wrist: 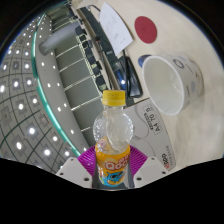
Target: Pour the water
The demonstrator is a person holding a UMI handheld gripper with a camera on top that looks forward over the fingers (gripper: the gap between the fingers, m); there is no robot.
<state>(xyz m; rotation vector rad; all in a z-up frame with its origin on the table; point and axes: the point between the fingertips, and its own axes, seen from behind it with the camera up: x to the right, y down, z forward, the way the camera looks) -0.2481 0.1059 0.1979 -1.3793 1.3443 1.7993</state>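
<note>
Clear bottle point(113, 140) with yellow cap and orange label, upright, clamped between the pink pads of the gripper point(113, 168) at label height. White cup point(168, 81) beyond, to the right, near but apart. Carrying step, by the look of it. Next: bring neck over cup rim, tilt; cap apparently on.

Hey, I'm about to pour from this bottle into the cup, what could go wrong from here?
1. The bottle still wears its yellow cap; tipping it now would likely pour nothing.
2. The tongs grip the bottle low, around its label, so the top may swing or slip when tilted.
3. The white cup stands beyond the bottle beside papers; a missed pour could wet them.
</note>
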